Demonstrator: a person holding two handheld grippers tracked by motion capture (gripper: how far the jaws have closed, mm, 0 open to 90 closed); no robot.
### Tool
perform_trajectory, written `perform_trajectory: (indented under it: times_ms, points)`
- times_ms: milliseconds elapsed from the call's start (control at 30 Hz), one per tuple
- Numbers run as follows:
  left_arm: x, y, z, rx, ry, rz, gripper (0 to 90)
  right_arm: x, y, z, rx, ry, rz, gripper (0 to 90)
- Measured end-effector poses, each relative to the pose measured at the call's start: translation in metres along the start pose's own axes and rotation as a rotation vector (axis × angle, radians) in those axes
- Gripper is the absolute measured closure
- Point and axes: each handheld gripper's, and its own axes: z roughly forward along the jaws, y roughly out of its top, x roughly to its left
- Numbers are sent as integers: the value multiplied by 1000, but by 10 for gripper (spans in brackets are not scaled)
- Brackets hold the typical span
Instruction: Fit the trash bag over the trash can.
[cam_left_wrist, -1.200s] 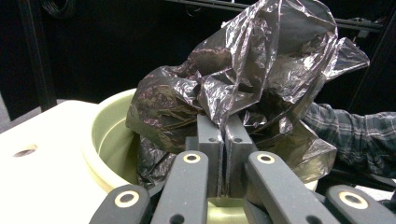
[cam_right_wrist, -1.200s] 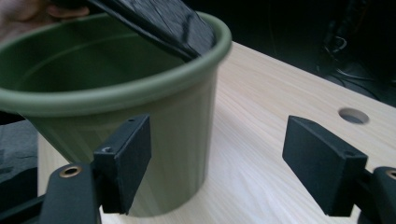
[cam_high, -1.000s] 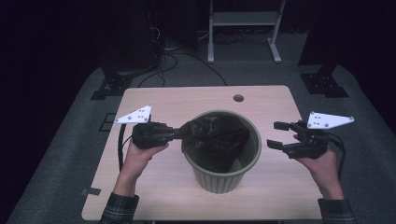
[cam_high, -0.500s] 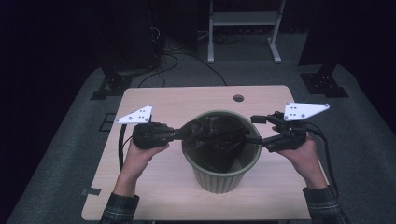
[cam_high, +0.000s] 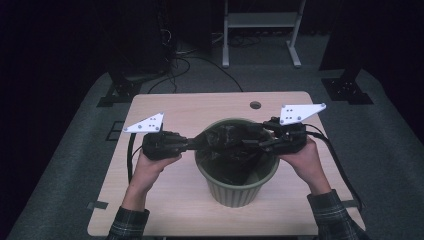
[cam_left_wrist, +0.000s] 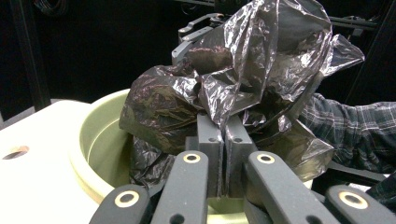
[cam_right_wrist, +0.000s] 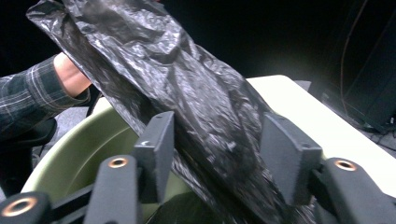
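Note:
A pale green bin (cam_high: 240, 192) stands in the middle of the wooden table (cam_high: 165, 200), with a crumpled black plastic bag (cam_high: 232, 140) bunched above its mouth. From the left, my left gripper (cam_high: 207, 141) reaches over the rim, shut on a fold of the bag (cam_left_wrist: 261, 56) above the bin (cam_left_wrist: 100, 135). My right gripper (cam_high: 255, 142) comes in from the right rim. Its jaws have just been closing, and a stretched sheet of the bag (cam_right_wrist: 187, 93) runs between them. The left pad (cam_right_wrist: 156, 149) touches the plastic while the right pad (cam_right_wrist: 289, 158) stands just off it.
A small round hole (cam_high: 255, 105) sits near the table's far edge. Black stand feet (cam_high: 345, 87) and cables (cam_high: 200, 60) lie on the grey floor behind. Bare tabletop lies to both sides and in front of the bin. A plaid sleeve (cam_right_wrist: 28, 102) is beyond the bag.
My right gripper moved left from the table's right side to the bin's rim, and its jaws narrowed around the bag. The left gripper stayed where it was, still holding the bag.

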Motion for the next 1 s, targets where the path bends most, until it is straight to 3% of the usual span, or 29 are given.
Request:
perform_trajectory:
  times_ms: [100,300,400,533,667,900,1000]
  points:
    - [-1,0,2,4,-6,2,878,1,1,3,0,16,-14,582]
    - [-1,0,3,6,-9,4,878,0,3,5,10,29,-21,899]
    - [-1,1,2,-1,-2,6,865,-5,3,5,40,14,-1,900]
    - [-1,2,-2,-22,18,9,809,-8,0,8,108,-12,16,900]
    - [-2,3,-4,-35,45,14,731,-10,-3,12,140,-29,27,900]
    - [-3,4,0,-51,95,14,551,-17,-6,7,141,-91,49,900]
    - [-4,4,-1,-57,119,17,480,-22,-8,2,117,-122,68,900]
